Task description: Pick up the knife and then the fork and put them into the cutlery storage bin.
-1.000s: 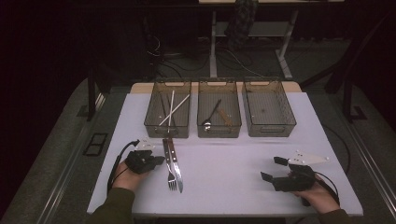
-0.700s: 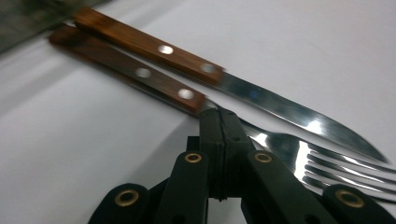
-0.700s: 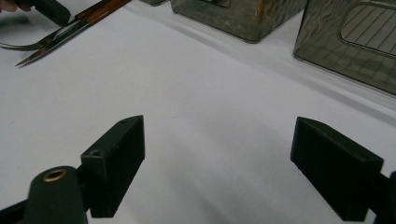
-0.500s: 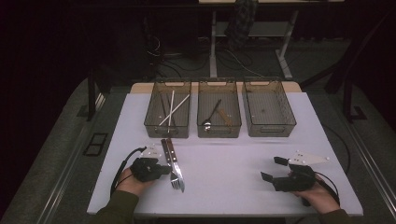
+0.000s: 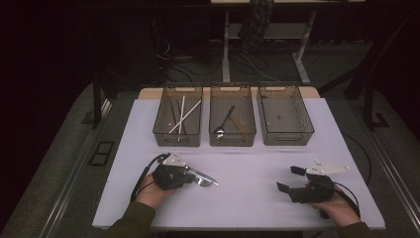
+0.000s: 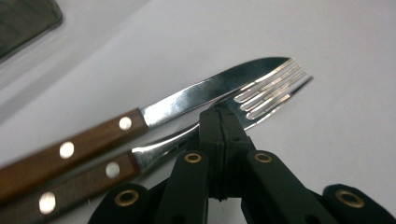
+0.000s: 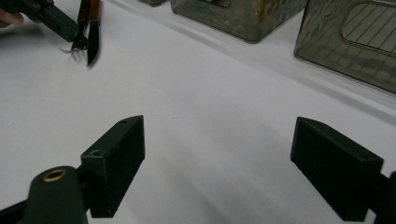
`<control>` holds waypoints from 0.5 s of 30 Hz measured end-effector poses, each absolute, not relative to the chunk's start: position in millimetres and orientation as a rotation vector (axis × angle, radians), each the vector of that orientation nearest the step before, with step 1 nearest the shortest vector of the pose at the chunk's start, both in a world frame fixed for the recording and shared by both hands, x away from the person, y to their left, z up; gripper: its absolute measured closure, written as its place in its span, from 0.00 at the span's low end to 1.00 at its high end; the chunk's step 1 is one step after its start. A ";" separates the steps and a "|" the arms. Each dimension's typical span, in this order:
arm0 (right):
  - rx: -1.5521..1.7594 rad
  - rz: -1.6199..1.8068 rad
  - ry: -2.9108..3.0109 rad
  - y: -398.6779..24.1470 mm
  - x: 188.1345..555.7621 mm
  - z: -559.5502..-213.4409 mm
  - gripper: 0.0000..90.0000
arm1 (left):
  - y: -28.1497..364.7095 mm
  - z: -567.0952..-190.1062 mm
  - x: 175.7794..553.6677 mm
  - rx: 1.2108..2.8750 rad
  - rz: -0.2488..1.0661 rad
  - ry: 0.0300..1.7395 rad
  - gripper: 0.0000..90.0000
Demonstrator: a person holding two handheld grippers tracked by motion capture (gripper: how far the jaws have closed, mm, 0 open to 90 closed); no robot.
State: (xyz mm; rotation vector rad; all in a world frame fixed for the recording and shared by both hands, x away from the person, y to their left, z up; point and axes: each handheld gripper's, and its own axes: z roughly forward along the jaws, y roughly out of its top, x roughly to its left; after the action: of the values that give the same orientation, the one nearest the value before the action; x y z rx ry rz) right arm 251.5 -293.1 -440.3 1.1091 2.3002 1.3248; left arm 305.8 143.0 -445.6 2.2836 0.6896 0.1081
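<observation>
Pinching the fork (image 6: 219, 119) at its neck, the left gripper (image 6: 219, 116) has its jaws clenched; a wooden-handled knife (image 6: 154, 109) lies touching alongside, on the white table (image 5: 247, 198). The right gripper (image 5: 289, 179) rests well apart, jaws spread and holding nothing.

The fork (image 6: 261, 93) and knife (image 6: 196, 95) lie side by side on the worktop (image 5: 247, 163), under the left tool's (image 5: 190, 174) tips. Three bins (image 5: 233, 141) sit beyond both tools; the right tool (image 5: 289, 179) stands well apart, across the worktop.
</observation>
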 end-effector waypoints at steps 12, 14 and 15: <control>1.105 1.320 2.305 -292.6 251.5 -440.8 0.20 | 122.8 -446.2 329.1 2.286 0.141 0.682 0.99; 1.105 1.321 2.305 -292.6 251.3 -440.5 0.20 | 120.1 -446.7 334.1 2.280 0.135 0.688 0.99; 1.105 1.322 2.305 -292.7 251.4 -440.5 0.20 | 118.8 -446.7 336.3 2.279 0.140 0.690 0.99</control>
State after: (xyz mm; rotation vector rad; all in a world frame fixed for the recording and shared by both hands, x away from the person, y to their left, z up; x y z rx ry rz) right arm 251.4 -292.7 -440.5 1.1045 2.3048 1.3217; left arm 336.3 118.8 -446.7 2.2789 0.6905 0.1396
